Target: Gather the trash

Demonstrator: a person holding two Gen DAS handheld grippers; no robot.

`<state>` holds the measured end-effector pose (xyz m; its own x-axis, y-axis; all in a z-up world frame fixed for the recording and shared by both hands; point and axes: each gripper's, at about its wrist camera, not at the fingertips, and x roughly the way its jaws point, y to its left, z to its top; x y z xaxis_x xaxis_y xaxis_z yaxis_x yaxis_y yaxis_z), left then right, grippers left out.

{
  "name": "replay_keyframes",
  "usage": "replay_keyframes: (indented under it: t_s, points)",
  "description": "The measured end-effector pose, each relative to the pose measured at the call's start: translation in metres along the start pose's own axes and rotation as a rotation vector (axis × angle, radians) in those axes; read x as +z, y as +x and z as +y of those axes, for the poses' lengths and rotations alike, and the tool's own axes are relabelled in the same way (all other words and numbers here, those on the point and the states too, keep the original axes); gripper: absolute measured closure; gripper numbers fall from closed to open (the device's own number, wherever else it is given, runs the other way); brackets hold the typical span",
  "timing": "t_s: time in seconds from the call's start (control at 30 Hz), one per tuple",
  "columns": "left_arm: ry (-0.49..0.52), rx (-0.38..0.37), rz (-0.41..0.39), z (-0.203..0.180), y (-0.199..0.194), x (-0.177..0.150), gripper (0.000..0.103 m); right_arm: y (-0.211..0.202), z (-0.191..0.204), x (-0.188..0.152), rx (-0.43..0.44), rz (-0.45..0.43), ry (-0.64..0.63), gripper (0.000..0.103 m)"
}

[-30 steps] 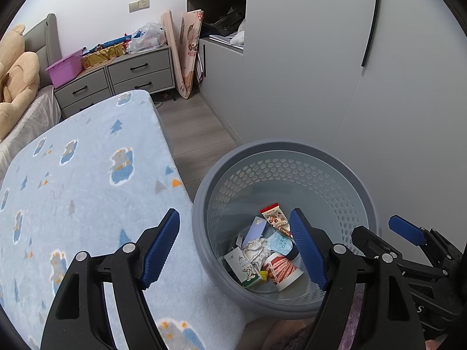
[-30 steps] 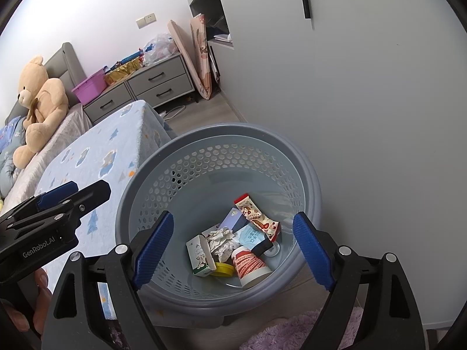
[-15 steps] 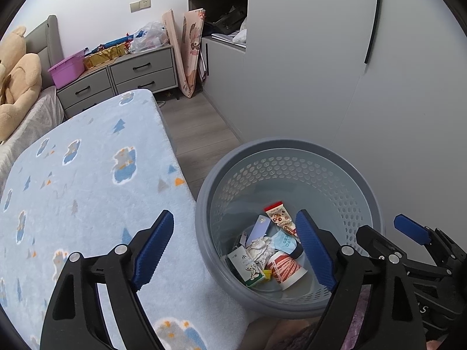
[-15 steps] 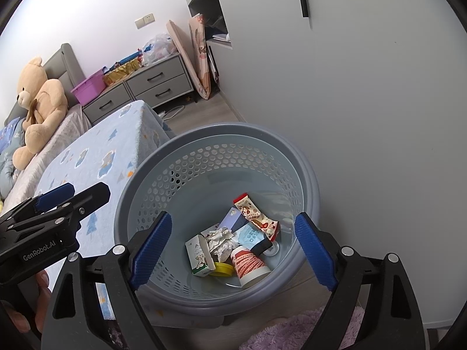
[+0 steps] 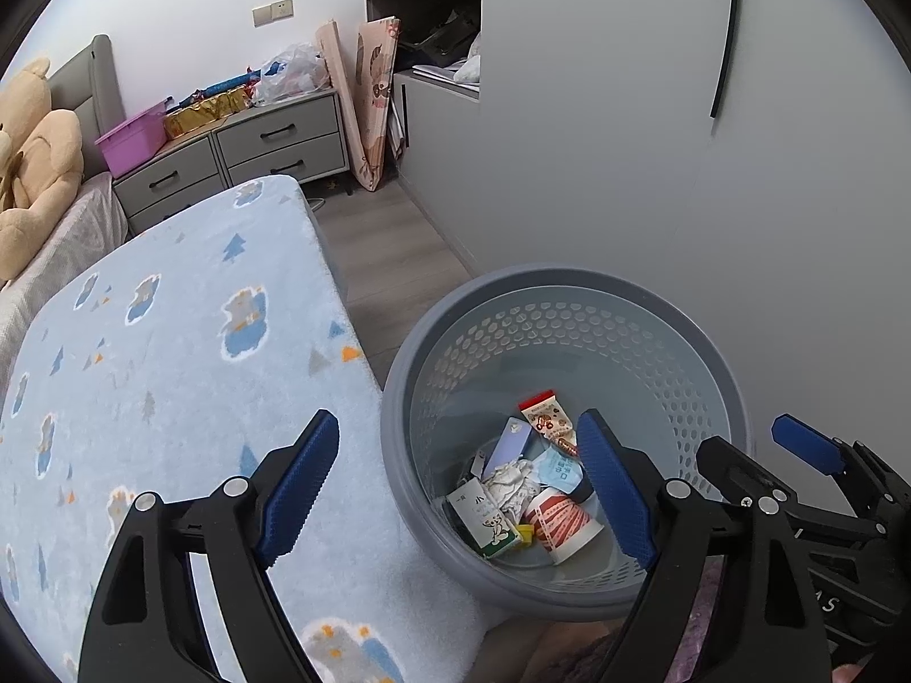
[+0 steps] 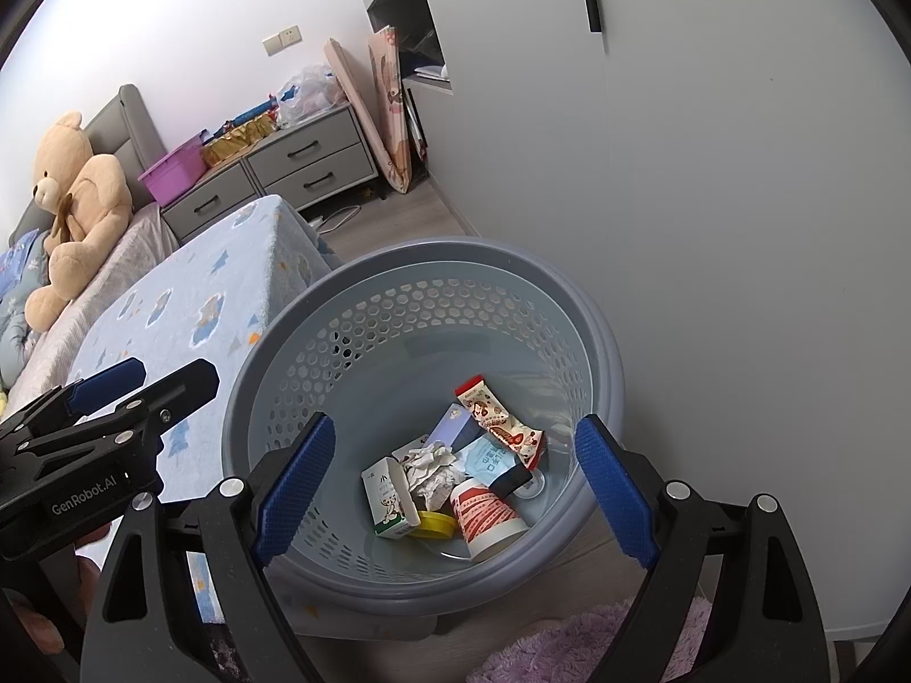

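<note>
We see the left gripper (image 5: 458, 489) low in the left wrist view, jaws spread wide and holding nothing; one blue pad sits over the blue patterned blanket (image 5: 171, 353), the other over the basket opening. The right gripper (image 6: 455, 489) occupies the lower part of the right wrist view, jaws likewise wide and empty, framing the basket interior. The grey perforated basket (image 6: 296, 364) stands on the floor just beside the bed and near the white wardrobe wall (image 6: 712, 199). The trash lies at the basket bottom: a red-and-white paper cup (image 6: 484, 518), a small milk carton (image 6: 387, 495), crumpled tissue (image 6: 433, 469), a red snack wrapper (image 6: 495, 415) and a yellow lid (image 6: 435, 523). A teddy bear (image 6: 74, 199) sits at the left of that frame.
</note>
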<state>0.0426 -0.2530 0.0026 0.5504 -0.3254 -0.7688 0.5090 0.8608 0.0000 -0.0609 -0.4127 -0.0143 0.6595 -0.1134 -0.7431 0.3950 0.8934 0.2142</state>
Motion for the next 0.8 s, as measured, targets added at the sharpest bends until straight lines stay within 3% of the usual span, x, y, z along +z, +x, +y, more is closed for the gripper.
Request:
replay_keyframes:
  t_s: [0.8]
  points:
    - [-0.007, 0.01, -0.002, 0.002, 0.001, 0.0016, 0.021, 0.0002, 0.0003, -0.0007, 0.0, -0.001, 0.0, 0.018]
